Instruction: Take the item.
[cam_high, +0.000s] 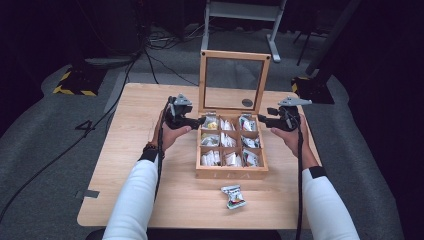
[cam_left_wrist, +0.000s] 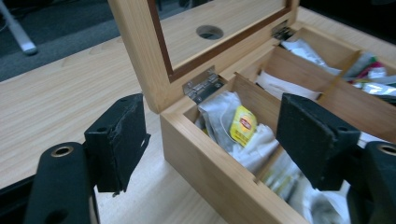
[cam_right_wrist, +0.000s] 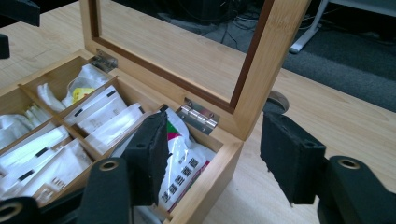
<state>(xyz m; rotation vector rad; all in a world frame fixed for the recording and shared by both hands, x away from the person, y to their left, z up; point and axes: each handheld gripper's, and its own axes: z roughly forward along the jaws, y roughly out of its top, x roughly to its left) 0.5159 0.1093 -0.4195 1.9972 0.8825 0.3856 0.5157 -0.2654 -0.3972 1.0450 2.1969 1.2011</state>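
- The wooden tea box (cam_high: 231, 172) sits at the middle of the table (cam_high: 145, 200), its glass-paned lid (cam_high: 233, 80) standing upright at the back.
- Inside, the box is split into 9 compartments, each holding wrapped tea bags; in the left gripper view a yellow-labelled bag (cam_left_wrist: 243, 125) lies in the corner compartment next to a hinge (cam_left_wrist: 203, 85).
- The left gripper (cam_high: 196, 120) hovers at the box's back left corner; its jaws are spread and straddle that corner wall without pressing on it, and nothing is grasped.
- The right gripper (cam_high: 261, 119) hovers at the back right corner; its jaws are likewise released, one over the corner compartment with a red, green and white packet (cam_right_wrist: 183, 163), the other outside the box wall.
- 1 loose tea packet (cam_high: 233, 196) lies on the table in front of the box, apart from it.
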